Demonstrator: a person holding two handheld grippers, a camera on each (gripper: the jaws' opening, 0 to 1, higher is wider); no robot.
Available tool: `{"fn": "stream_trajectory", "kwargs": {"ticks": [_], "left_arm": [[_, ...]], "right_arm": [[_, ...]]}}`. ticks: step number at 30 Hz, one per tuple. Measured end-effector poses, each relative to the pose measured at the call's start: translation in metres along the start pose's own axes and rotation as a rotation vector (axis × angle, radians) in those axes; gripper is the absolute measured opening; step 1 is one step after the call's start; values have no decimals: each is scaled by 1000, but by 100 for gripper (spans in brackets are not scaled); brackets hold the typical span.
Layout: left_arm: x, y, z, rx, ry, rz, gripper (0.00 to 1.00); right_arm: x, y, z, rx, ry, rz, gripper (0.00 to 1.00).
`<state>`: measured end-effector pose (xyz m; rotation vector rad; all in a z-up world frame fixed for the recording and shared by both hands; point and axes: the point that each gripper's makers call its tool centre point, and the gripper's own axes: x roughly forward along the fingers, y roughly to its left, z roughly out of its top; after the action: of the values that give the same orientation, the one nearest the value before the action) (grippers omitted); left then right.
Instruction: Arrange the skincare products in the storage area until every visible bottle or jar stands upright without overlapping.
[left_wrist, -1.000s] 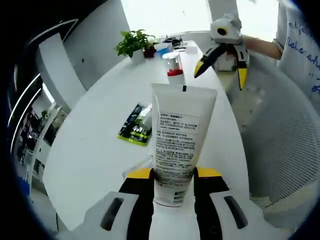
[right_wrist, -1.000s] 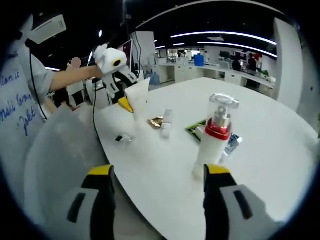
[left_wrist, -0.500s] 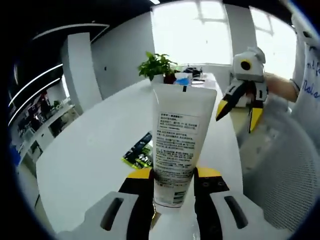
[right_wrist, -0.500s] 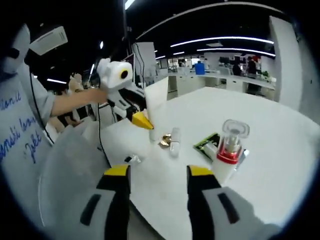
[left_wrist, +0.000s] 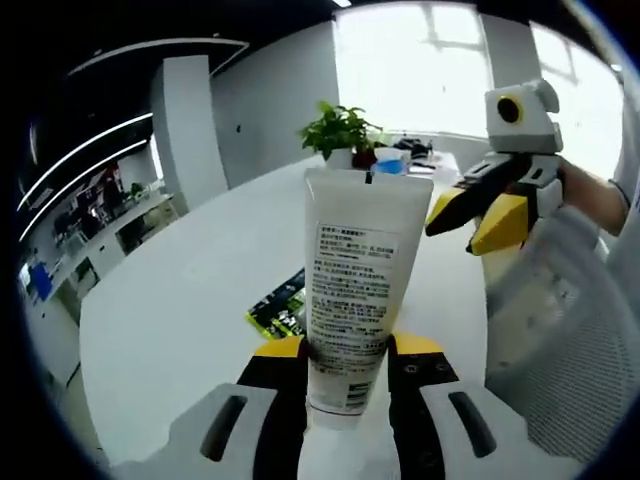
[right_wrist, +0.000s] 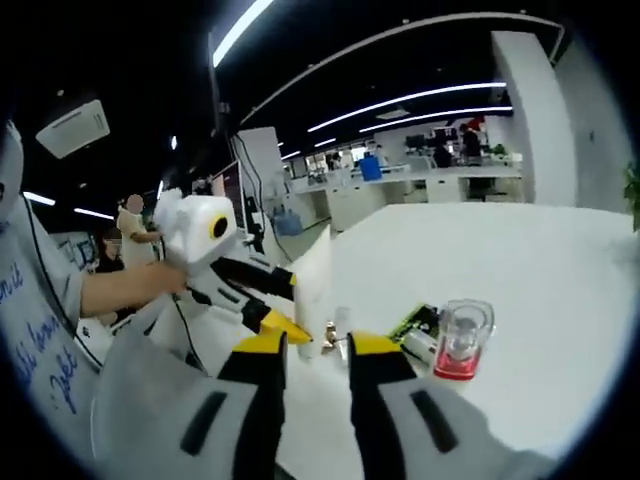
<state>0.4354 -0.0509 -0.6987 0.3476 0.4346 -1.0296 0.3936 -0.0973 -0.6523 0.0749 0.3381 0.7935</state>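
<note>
White tube (left_wrist: 358, 290): held upright between the 2 yellow-tipped jaws of the left gripper (left_wrist: 345, 352), which are pinched on its lower end; printed text is turned toward the left gripper view, and the crimped flat end is uppermost. In the right gripper view the same tube (right_wrist: 312, 290) is seen edge-on above the near rim of the white table (right_wrist: 520, 260), carried by the left gripper (right_wrist: 283, 318). Right gripper (right_wrist: 312, 350): jaws are drawn close together with a narrow gap between the yellow tips, and nothing is seen held; in the left gripper view it (left_wrist: 478, 210) is found to the right of the tube, at the table edge, a person's hand (left_wrist: 590, 190) behind it. Pump bottle (right_wrist: 463, 340): clear cap, red collar, standing upright on the table, just beside a green packet (right_wrist: 418, 322) lying flat. The packet (left_wrist: 280, 300) is also seen flat on the table (left_wrist: 170, 310) to the left of the tube. Small white item (right_wrist: 342, 325): lying near the tube's base; its kind cannot be told. Potted plant (left_wrist: 342, 135): standing at the far end of the table, other small items beside it too blurred to identify.
</note>
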Motion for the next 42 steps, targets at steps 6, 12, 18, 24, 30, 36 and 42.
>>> {"fn": "stream_trajectory", "kwargs": {"ticks": [6, 12, 18, 24, 30, 36, 42], "left_arm": [[3, -4, 5, -74, -20, 63, 27], [7, -20, 10, -84, -24, 84, 27], [8, -21, 15, -171, -74, 116, 27], [11, -18, 17, -178, -86, 197, 28], [13, -12, 21, -65, -71, 315, 29], [13, -11, 32, 89, -48, 434, 40], [8, -7, 42, 291, -15, 559, 35]], "right_arm": [[10, -1, 9, 46, -48, -25, 21], [20, -1, 20, 60, -83, -40, 17], [25, -4, 24, 42, -78, -55, 13], [28, -5, 26, -15, -54, -81, 10], [28, -12, 30, 28, -112, -141, 9], [26, -17, 36, 101, -173, -159, 8], [25, -20, 37, 304, -249, -116, 8]]}}
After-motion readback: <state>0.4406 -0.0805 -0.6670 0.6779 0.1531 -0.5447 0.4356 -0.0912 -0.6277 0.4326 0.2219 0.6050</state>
